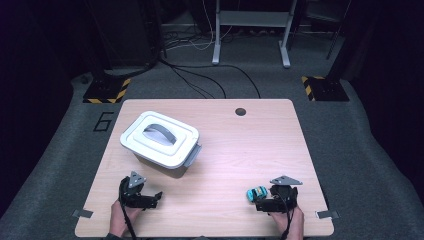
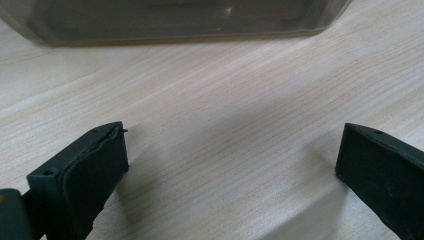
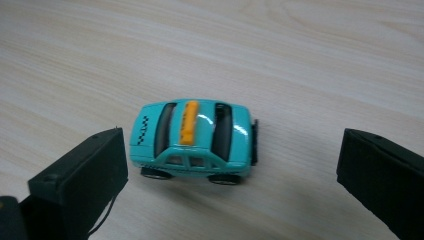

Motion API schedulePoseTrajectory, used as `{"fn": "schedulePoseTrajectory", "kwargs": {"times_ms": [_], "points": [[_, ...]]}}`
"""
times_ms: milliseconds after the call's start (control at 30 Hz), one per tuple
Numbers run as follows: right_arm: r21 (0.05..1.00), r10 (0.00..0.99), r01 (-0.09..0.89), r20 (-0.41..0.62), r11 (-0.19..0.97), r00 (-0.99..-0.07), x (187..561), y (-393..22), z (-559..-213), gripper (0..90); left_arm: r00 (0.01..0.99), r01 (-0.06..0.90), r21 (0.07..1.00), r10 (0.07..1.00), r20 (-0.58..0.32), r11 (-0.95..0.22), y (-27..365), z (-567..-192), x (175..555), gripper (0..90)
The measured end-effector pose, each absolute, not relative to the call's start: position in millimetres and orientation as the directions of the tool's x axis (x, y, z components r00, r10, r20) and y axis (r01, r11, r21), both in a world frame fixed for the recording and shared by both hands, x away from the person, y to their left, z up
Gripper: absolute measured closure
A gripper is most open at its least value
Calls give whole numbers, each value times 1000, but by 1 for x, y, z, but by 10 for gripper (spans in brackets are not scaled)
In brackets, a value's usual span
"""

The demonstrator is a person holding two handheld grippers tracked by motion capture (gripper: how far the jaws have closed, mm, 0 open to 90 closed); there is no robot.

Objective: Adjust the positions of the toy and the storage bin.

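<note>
A small teal toy taxi (image 3: 192,140) with an orange roof sign stands on its wheels on the wooden table, between the wide-apart jaws of my right gripper (image 3: 232,165), nearer the left jaw and touching neither. In the high view the taxi (image 1: 256,192) sits just left of the right gripper (image 1: 262,201) near the table's front right. My left gripper (image 1: 156,198) rests at the front left, open, with bare wood between its jaws (image 2: 232,165). A white lidded box (image 1: 161,138) with a grey handle stands beyond it; its lower wall (image 2: 170,20) crosses the top of the left gripper view.
The wooden table (image 1: 240,150) has a round cable hole (image 1: 240,111) near its far edge. A grey latch (image 1: 193,154) sticks out of the box's right end. Floor cables and hazard-striped stand bases lie beyond the table.
</note>
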State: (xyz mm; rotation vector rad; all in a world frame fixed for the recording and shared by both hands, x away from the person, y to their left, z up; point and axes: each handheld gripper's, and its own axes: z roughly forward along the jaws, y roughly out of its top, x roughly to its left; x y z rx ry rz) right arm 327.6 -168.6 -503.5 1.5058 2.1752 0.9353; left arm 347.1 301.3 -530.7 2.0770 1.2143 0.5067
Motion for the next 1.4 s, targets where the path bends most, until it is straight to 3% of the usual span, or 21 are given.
{"fn": "schedulePoseTrajectory", "kwargs": {"times_ms": [333, 567, 833, 1400], "points": [[655, 914, 710, 71, 258, -398, 331, -149, -513, 9, 493, 609, 716, 870, -3, -342, 301, -531, 347, 0], [659, 919, 706, 57, 259, -391, 330, -144, -513, 141, 493, 609, 715, 870, -3, -342, 301, -531, 347, 0], [653, 927, 711, 39, 260, -374, 327, -142, -515, 223, 498, 606, 717, 867, -5, -344, 301, -531, 347, 0], [664, 935, 701, 7, 261, -355, 325, -142, -518, 207, 500, 605, 717, 866, -2, -347, 301, -531, 347, 0]]}}
